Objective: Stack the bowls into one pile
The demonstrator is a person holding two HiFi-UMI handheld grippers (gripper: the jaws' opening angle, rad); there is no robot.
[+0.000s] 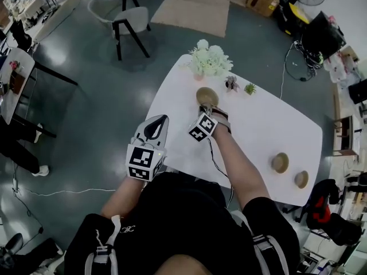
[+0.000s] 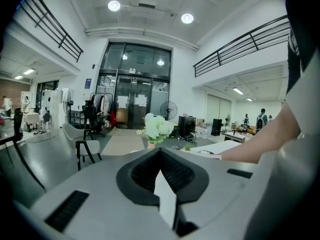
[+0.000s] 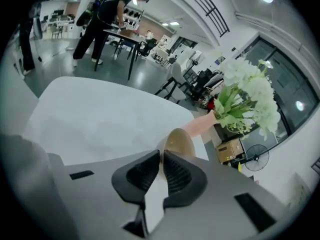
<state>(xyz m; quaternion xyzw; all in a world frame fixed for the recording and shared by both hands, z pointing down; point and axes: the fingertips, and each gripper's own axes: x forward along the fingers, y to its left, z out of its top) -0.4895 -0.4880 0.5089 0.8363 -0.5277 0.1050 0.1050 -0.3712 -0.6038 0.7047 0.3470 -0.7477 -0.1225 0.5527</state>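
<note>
Three wooden bowls lie on the white table. One bowl stands at the far side near the flowers. My right gripper reaches down to its near rim, and the jaws are closed to a thin slit with the rim caught between them. The other two bowls sit close together at the table's right end, apart from each other. At the table's near left edge my left gripper is held shut, with its pads meeting and nothing between them.
A vase of white flowers stands just behind the gripped bowl. Two small potted plants sit to its right. A chair stands on the floor beyond the table. A person bends over a far table.
</note>
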